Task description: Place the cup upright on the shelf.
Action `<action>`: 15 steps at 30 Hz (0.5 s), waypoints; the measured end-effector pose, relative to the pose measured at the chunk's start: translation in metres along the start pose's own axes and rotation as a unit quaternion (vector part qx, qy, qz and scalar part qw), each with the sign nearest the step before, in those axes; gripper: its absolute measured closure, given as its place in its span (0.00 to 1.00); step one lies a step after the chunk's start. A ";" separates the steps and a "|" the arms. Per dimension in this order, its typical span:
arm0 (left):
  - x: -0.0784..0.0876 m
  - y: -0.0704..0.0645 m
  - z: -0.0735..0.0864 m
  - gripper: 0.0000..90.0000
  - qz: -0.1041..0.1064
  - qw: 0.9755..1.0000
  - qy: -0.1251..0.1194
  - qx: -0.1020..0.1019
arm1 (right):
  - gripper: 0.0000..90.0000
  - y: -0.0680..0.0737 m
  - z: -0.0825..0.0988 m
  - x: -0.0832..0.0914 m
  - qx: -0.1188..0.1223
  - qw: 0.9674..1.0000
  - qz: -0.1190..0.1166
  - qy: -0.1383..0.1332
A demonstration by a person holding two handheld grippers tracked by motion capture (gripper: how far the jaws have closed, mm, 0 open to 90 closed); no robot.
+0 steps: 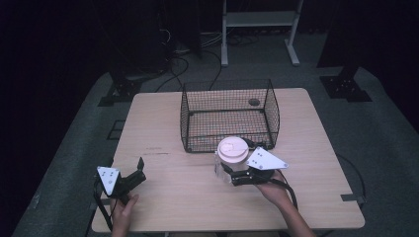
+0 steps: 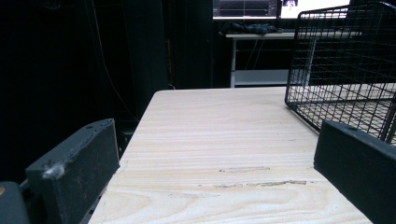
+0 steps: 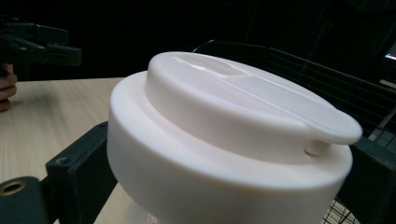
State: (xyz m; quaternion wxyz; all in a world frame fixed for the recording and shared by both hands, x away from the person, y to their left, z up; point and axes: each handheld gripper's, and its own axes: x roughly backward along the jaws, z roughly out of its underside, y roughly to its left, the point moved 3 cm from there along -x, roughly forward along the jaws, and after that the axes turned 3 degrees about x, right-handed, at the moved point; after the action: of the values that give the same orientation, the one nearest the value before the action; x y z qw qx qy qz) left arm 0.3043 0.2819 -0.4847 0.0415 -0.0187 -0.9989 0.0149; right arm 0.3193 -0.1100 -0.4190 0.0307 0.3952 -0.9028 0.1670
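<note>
A clear cup with a broad cream-white lid sits between the jaws of my right gripper, just in front of the near wall of the black wire basket. In the right gripper view the lid looms close, with a black jaw pressed against each side, so my right gripper is shut on the cup. My left gripper is low over the table's front left, open, with nothing between its jaws. The left gripper view shows bare wood between those jaws, and the basket to the right.
The wooden table has bare surface to the left of the basket and along its front. A white shelf frame and cables lie on the dark floor beyond the far edge. A hand holds the left gripper.
</note>
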 end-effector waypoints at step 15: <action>0.000 0.000 0.000 0.00 -0.001 1.000 0.000 0.000 | 0.05 -0.014 -0.022 0.011 0.008 1.000 0.013 -0.003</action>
State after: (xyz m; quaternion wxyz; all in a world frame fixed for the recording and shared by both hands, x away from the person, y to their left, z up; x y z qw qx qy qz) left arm 0.3044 0.2818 -0.4847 0.0417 -0.0177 -0.9989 0.0146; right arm 0.3203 -0.1190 -0.3929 0.0222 0.3845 -0.9064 0.1736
